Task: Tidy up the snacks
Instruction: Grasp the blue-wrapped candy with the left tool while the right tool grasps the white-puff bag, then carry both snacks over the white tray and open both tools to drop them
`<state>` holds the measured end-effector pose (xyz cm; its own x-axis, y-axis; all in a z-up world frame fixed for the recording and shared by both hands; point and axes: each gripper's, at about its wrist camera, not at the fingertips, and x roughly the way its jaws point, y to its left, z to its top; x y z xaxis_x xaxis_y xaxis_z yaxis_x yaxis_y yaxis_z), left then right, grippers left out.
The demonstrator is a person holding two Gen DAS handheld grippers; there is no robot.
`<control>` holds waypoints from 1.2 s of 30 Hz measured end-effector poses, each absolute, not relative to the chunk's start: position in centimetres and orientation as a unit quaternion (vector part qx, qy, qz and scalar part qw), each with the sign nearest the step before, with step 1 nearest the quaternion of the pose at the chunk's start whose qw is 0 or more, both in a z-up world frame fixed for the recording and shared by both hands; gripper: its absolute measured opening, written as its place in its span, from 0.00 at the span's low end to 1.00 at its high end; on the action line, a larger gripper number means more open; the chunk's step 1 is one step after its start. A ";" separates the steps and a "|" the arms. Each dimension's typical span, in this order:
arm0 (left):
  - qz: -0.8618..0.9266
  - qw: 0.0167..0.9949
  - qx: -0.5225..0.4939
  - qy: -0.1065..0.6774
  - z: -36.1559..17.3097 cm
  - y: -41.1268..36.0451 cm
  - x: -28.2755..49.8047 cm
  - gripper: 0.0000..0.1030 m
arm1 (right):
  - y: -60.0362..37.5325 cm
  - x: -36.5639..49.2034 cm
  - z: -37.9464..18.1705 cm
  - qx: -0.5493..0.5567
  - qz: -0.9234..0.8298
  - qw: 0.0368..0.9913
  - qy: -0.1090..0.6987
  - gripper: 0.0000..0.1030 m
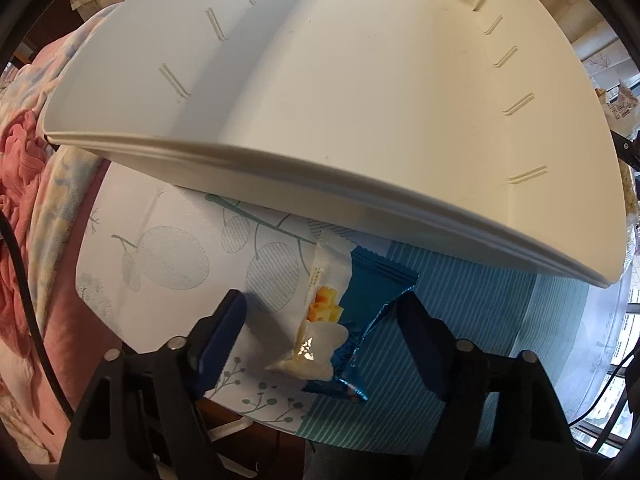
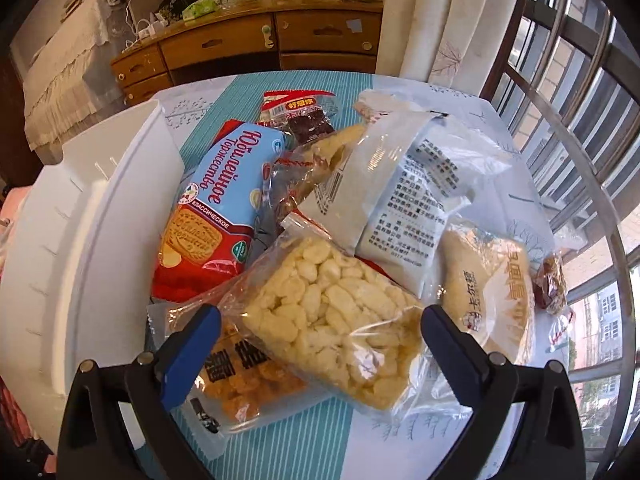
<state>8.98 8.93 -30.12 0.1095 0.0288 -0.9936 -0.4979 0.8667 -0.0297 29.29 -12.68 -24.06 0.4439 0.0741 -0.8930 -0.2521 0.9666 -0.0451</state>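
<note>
In the left wrist view my left gripper (image 1: 324,320) is open just above a small blue and white snack packet (image 1: 340,320) lying on the tablecloth, the packet between its fingers. A large white bin (image 1: 360,100) stands right behind it. In the right wrist view my right gripper (image 2: 320,332) is open over a clear bag of pale puffed snacks (image 2: 332,328). Around it lie a blue and red biscuit pack (image 2: 220,200), a white bag with printed text (image 2: 400,192), an orange snack bag (image 2: 248,384) and a cream bag (image 2: 492,292). The white bin (image 2: 80,240) is at the left.
The round table (image 2: 304,444) has a blue striped and leaf-print cloth (image 1: 180,264). A red packet (image 2: 296,112) and a small dark red packet (image 2: 554,284) lie at the far and right edges. Pink bedding (image 1: 20,200) lies left; a wooden dresser (image 2: 248,44) and window rails (image 2: 580,100) lie beyond.
</note>
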 end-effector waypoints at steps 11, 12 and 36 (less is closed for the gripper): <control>0.184 0.720 -0.192 0.641 -28.9 8.3 9.0 0.31 | -13.9 30.0 -24.4 -0.086 0.063 0.836 0.538 0.63; 0.184 0.719 -0.194 0.642 -28.5 8.3 8.8 0.30 | -14.0 30.0 -24.4 -0.085 0.066 0.835 0.539 0.62; 0.250 0.745 -0.282 0.551 -18.2 5.8 6.6 0.29 | -16.5 28.1 -18.8 -0.032 0.166 0.786 0.595 0.54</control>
<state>6.60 5.78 -18.24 0.2688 0.0619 -0.9612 -0.6831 0.7158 -0.1450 28.10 -16.53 -18.81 0.2367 0.2239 -0.9454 -0.2993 0.9426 0.1483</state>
